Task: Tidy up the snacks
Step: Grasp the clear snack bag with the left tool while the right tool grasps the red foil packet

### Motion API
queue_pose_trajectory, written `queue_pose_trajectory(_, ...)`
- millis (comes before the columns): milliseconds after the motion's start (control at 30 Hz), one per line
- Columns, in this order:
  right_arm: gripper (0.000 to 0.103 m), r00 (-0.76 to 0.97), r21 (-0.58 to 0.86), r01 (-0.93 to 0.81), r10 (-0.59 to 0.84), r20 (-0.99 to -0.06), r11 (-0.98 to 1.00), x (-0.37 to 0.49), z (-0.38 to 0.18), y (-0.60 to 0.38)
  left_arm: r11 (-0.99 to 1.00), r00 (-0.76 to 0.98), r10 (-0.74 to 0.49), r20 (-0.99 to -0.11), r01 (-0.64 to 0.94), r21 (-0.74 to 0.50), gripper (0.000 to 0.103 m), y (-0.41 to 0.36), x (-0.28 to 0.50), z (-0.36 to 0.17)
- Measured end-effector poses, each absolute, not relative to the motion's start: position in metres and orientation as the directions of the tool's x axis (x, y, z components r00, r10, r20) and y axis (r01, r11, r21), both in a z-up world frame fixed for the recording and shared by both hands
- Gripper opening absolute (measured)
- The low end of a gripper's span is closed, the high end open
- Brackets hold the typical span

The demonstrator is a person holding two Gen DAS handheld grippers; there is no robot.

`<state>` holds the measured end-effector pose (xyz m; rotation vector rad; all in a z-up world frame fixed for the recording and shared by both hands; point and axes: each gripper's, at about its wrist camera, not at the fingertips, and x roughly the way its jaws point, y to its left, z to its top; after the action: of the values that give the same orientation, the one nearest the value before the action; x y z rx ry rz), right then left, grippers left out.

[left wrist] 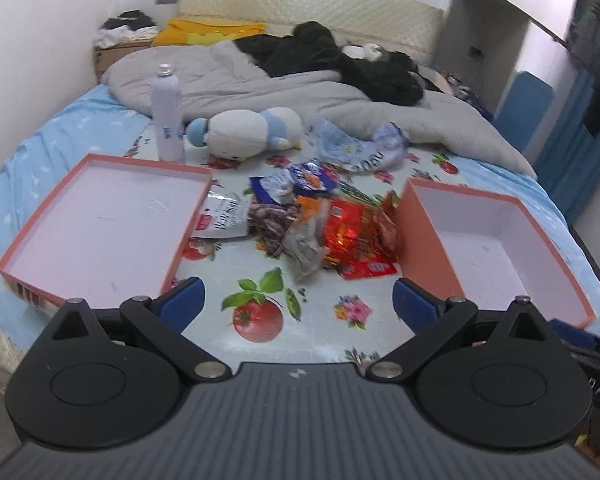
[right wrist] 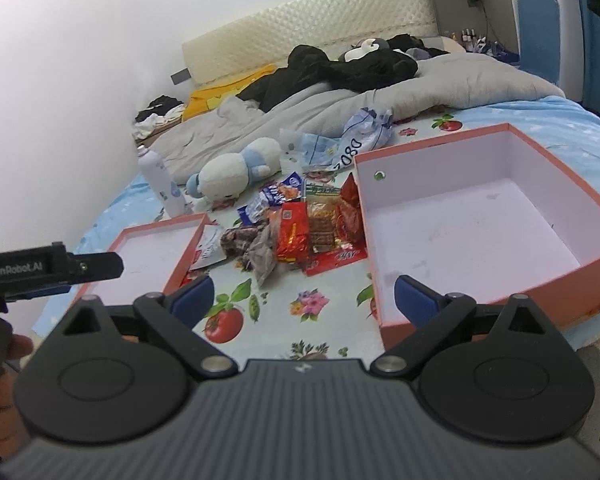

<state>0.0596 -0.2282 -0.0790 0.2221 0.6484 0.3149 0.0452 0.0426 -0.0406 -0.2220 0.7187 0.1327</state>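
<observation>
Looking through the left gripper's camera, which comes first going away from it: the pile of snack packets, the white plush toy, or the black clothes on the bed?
From the left gripper, nearest first:
1. Pile of snack packets, straight ahead between the two boxes.
2. White plush toy, behind the pile, slightly left.
3. Black clothes, far back on the grey duvet.

— Where's the left camera looking from?

— Low over the foot of the bed [left wrist: 28, 152], facing the headboard [left wrist: 300, 0]. The snack pile [left wrist: 312, 224] sits dead centre, the shallow lid [left wrist: 100, 224] on its left and the deep box [left wrist: 496, 240] on its right.

— And the right one?

— Same end, further right and turned slightly left. The deep box [right wrist: 480, 216] fills its right half, close in; the snack pile [right wrist: 300, 232] is mid-frame.

— What do they share?

— Both boxes, the snack pile, the plush toy [left wrist: 244, 132], the white bottle [left wrist: 166, 116] and the grey duvet [left wrist: 300, 92]. The right view also catches the left hand-held gripper [right wrist: 52, 270] at its left edge.
</observation>
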Motion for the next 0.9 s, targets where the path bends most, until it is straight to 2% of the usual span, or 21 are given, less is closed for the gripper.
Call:
queue_pose_trajectory(33, 0.09, 0.749, 0.298, -0.225, 0.36, -0.556, 0.928, 0.063, -0.08, -0.226, 0.961, 0.753, 0.04, -0.657, -0.21, -0.182, 0.102, 0.047, 0.046, -0.04)
queue_pose_trajectory(67, 0.079, 0.743, 0.298, -0.235, 0.369, -0.559, 0.925, 0.067, -0.081, -0.224, 0.954, 0.761, 0.029, -0.649, -0.215, -0.208, 0.102, 0.051, 0.048, -0.04)
queue_pose_trajectory(100, 0.072, 0.737, 0.297, -0.245, 0.376, -0.562, 0.923, 0.069, -0.082, -0.222, 0.952, 0.76, 0.028, -0.649, -0.218, -0.214, 0.101, 0.054, 0.051, -0.041)
queue_pose_trajectory(167, 0.071, 0.732, 0.291, -0.258, 0.383, -0.563, 0.921, 0.076, -0.084, -0.215, 0.952, 0.755, 0.016, -0.655, -0.212, -0.221, 0.1, 0.058, 0.058, -0.045)
queue_pose_trajectory(300, 0.057, 0.723, 0.26, -0.288, 0.388, -0.571, 0.921, 0.09, -0.088, -0.197, 0.935, 0.742, -0.045, -0.669, -0.203, -0.289, 0.1, 0.072, 0.08, -0.058)
queue_pose_trajectory(367, 0.052, 0.724, 0.241, -0.304, 0.388, -0.57, 0.922, 0.098, -0.091, -0.187, 0.936, 0.741, -0.058, -0.669, -0.193, -0.295, 0.1, 0.076, 0.091, -0.064)
queue_pose_trajectory(500, 0.05, 0.719, 0.212, -0.322, 0.384, -0.579, 0.923, 0.116, -0.097, -0.168, 0.932, 0.734, -0.101, -0.672, -0.165, -0.321, 0.1, 0.083, 0.117, -0.082)
queue_pose_trajectory(567, 0.045, 0.712, 0.191, -0.334, 0.379, -0.591, 0.923, 0.127, -0.101, -0.157, 0.923, 0.73, -0.123, -0.672, -0.165, -0.348, 0.1, 0.09, 0.129, -0.093)
queue_pose_trajectory(633, 0.044, 0.711, 0.167, -0.332, 0.362, -0.602, 0.929, 0.138, -0.106, -0.148, 0.908, 0.721, -0.149, -0.676, -0.17, -0.382, 0.1, 0.098, 0.143, -0.105)
queue_pose_trajectory(900, 0.044, 0.684, 0.151, -0.301, 0.323, -0.654, 0.942, 0.195, -0.147, -0.123, 0.857, 0.656, -0.265, -0.707, -0.175, -0.484, 0.089, 0.122, 0.203, -0.158)
